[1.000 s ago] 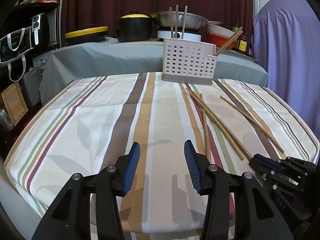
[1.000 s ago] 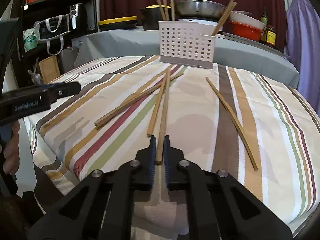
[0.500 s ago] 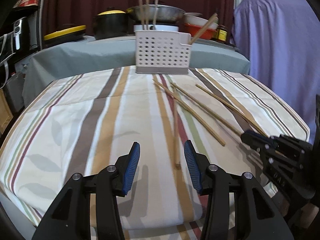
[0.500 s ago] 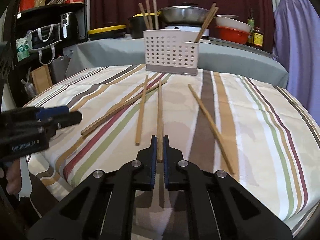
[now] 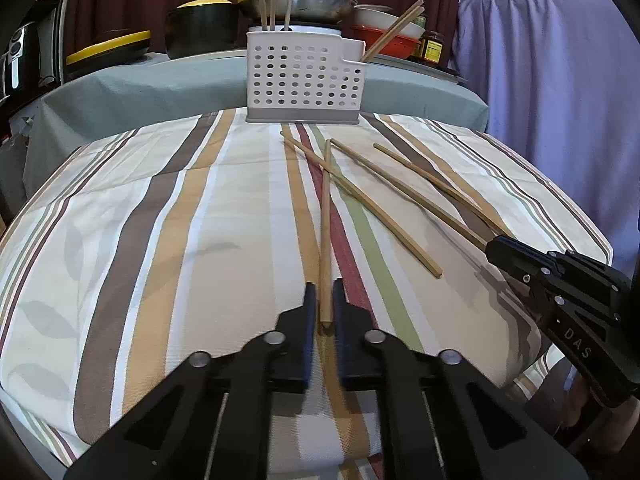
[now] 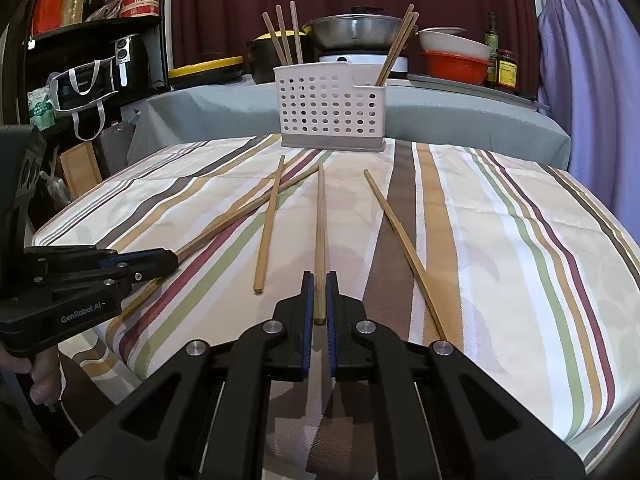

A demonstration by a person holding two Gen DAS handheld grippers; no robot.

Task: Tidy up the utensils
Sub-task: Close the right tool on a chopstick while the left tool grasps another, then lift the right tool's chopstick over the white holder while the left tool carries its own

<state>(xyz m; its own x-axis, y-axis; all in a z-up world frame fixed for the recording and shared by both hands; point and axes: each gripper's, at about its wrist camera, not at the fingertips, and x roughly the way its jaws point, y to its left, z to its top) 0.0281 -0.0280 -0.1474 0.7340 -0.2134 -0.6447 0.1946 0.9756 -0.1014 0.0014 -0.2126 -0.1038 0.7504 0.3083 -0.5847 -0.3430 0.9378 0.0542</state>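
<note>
Both grippers are sitting low over the striped tablecloth (image 5: 160, 220) rn, each w/ a chopstick between its pads. The left gripper (image 5: 323, 312) is closing narrow on the near end of one chopstick (image 5: 326, 220); jaws are almost together w/ the stick between them, pads look right at it but can't tell 100% if they're pressing. That stick is running straight ahead from the jaws and crossing over another loose chopstick (image 5: 360, 200) further out. The right gripper (image 6: 317, 300) is pinching its own chopstick (image 6: 320, 220) by the near end, jaws closed tight on it, stick pointing straight fwd.

Straight ahead of both jaws, at the far edge of the cloth, the white perforated caddy (image 6: 328, 112) is standing upright w/ three sticks in its left part and a couple leaning out of its right compartment. Another loose stick (image 6: 400, 236) is lying just right of the right jaws, and one more (image 6: 268, 224) just left of them.
</note>
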